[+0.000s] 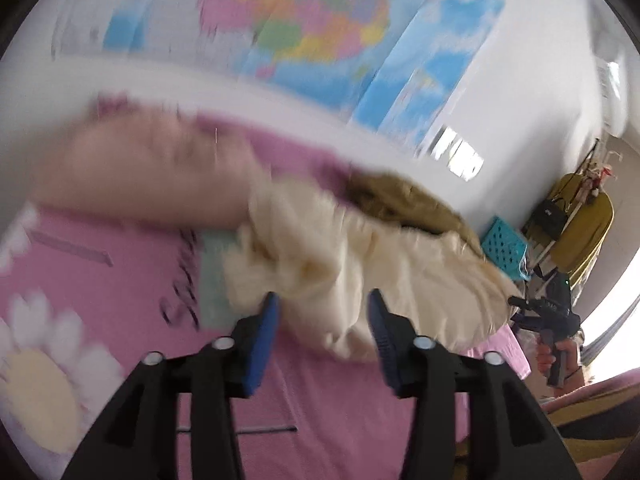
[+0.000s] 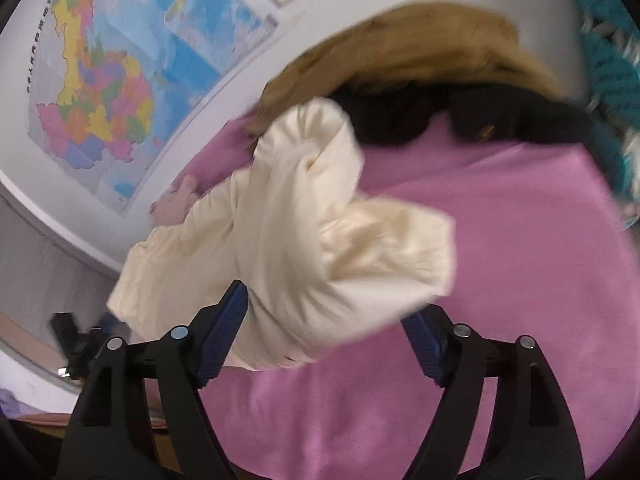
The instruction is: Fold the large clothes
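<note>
Both claws, left claw (image 1: 322,312) and right claw (image 2: 326,312), stood open around a crumpled cream cotton garment (image 2: 288,224) (ungripped, apparently released for regrasping).

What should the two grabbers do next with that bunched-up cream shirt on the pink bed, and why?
Probably bring the left gripper down to pinch one edge of the cream garment. It lies crumpled in a heap on the pink sheet, and both the left and the right gripper are open and hold nothing. It likely needs spreading flat before any fold.
</note>
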Demonstrator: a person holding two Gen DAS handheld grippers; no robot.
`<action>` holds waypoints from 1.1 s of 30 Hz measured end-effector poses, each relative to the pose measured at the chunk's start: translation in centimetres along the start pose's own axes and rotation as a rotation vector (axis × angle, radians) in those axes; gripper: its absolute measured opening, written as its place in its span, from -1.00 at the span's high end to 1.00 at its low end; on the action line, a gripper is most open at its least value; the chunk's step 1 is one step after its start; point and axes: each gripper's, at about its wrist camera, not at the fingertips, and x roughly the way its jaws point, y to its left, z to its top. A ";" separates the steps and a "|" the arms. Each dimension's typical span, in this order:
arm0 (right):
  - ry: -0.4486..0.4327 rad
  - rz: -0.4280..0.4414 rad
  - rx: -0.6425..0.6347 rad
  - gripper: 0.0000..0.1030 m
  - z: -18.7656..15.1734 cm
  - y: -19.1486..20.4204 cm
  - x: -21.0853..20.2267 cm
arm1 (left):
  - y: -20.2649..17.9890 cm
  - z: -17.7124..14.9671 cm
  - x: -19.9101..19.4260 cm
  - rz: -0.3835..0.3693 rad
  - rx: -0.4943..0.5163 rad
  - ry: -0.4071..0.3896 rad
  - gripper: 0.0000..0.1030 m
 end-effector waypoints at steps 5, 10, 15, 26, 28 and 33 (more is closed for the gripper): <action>-0.131 -0.116 -0.192 -0.81 1.5 3.3 -1.8 | -2.2 2.9 0.4 0.065 0.124 -0.047 -0.20; -0.143 -0.163 -0.401 -0.82 3.6 7.6 2.1 | -3.3 3.7 8.8 0.211 0.249 0.150 -0.21; 0.016 -0.218 -0.478 -0.72 4.6 8.3 9.6 | -2.4 2.8 14.3 0.339 0.315 0.294 -0.21; 0.048 -0.163 -0.442 0.82 5.2 7.2 11.3 | -1.3 4.4 15.3 0.345 0.305 0.285 0.81; 0.019 -0.139 -0.434 0.87 5.3 7.5 10.6 | -1.5 4.6 15.0 0.335 0.299 0.279 0.84; -0.093 -0.108 -0.425 0.91 6.3 8.5 7.7 | -1.4 5.5 14.5 0.339 0.251 0.250 0.90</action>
